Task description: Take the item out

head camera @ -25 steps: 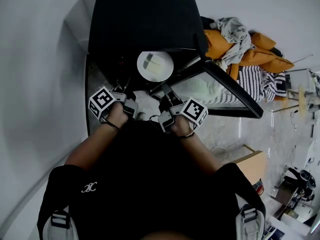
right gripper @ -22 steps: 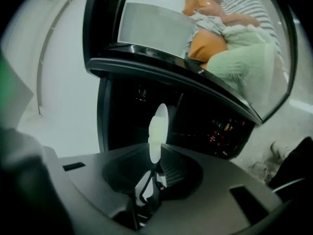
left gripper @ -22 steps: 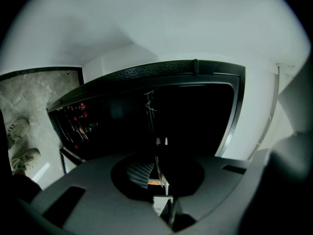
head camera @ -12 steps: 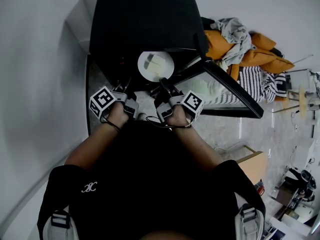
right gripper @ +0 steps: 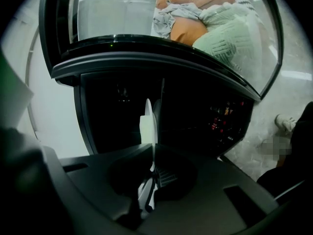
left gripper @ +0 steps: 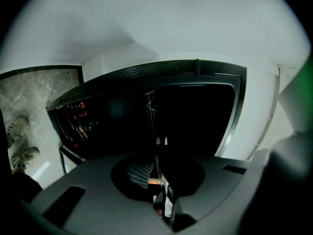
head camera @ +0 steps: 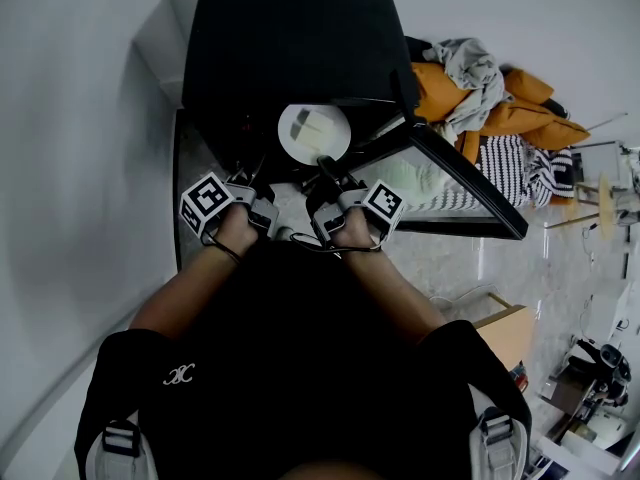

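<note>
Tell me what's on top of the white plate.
Two pale flat pieces lie side by side on the plate; what they are is too small to tell. The right gripper covers the plate's near rim.

1. Looks down on a black oven (head camera: 290, 38), glass door (head camera: 455, 183) open rightward.
2. Meets the white plate (head camera: 313, 133) at its near rim with the right gripper (head camera: 325, 165).
3. Holds the left gripper (head camera: 252, 176) just beside, short of it.

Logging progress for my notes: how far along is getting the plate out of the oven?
Done: the door of the black oven stands open. In hand: the right gripper is clamped on the edge of the white plate, holding it at the oven's opening. Left: carry the plate clear and set it down.
</note>
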